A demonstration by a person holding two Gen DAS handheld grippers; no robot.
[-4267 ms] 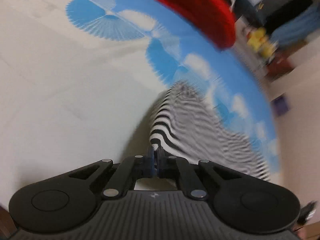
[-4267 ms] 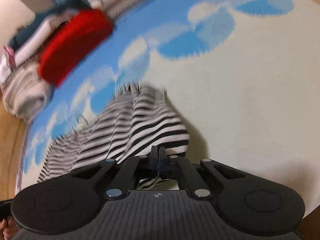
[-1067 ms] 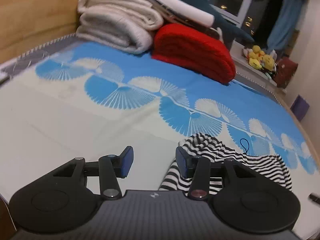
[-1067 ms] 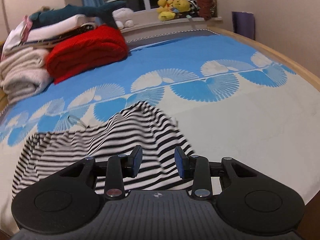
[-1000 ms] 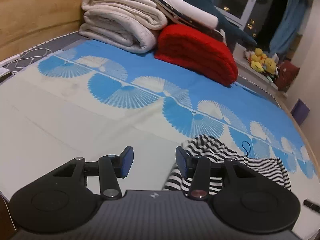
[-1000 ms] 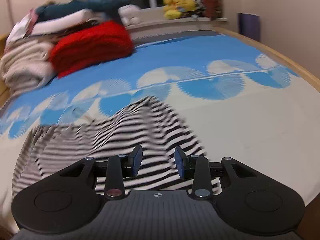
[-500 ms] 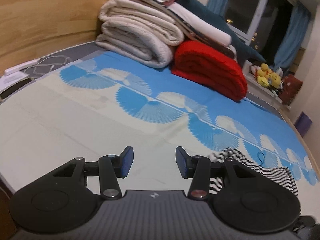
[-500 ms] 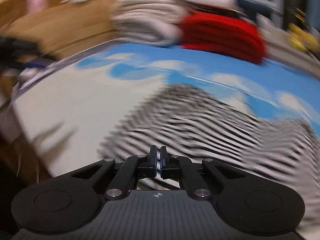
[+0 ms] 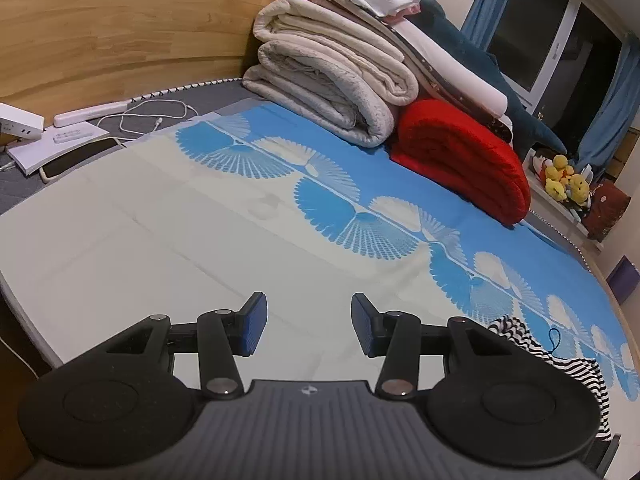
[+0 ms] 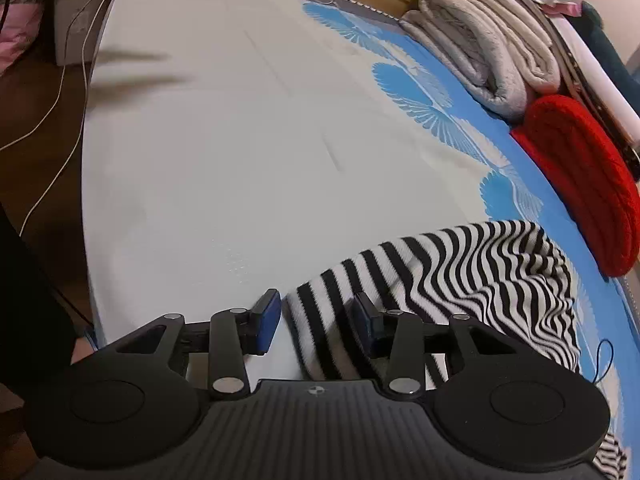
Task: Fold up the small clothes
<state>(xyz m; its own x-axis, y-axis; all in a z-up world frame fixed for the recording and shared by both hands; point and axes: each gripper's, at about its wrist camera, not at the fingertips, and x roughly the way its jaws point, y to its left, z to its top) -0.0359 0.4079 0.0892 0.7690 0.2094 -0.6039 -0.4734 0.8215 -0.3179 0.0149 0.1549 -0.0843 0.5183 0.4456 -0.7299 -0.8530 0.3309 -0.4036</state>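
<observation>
A black-and-white striped garment (image 10: 460,272) lies bunched on the bed sheet (image 10: 224,148). In the right wrist view its near striped edge lies between the fingers of my right gripper (image 10: 316,316), which is open and close over it. My left gripper (image 9: 306,322) is open and empty above the pale sheet (image 9: 160,248). In the left wrist view only a corner of the striped garment (image 9: 560,356) shows at the lower right, beside a small dark cord loop (image 9: 554,336).
Folded beige blankets (image 9: 336,76) and a red rolled blanket (image 9: 464,160) are stacked at the head of the bed by the wooden headboard (image 9: 120,28). A phone, white boxes and a cable (image 9: 72,136) lie at the left. The bed edge and floor cables (image 10: 52,152) are on the left.
My right gripper, shut half a second ago, has opened and swung left over the garment's near edge. My left gripper has stayed open and drifted left, away from the garment.
</observation>
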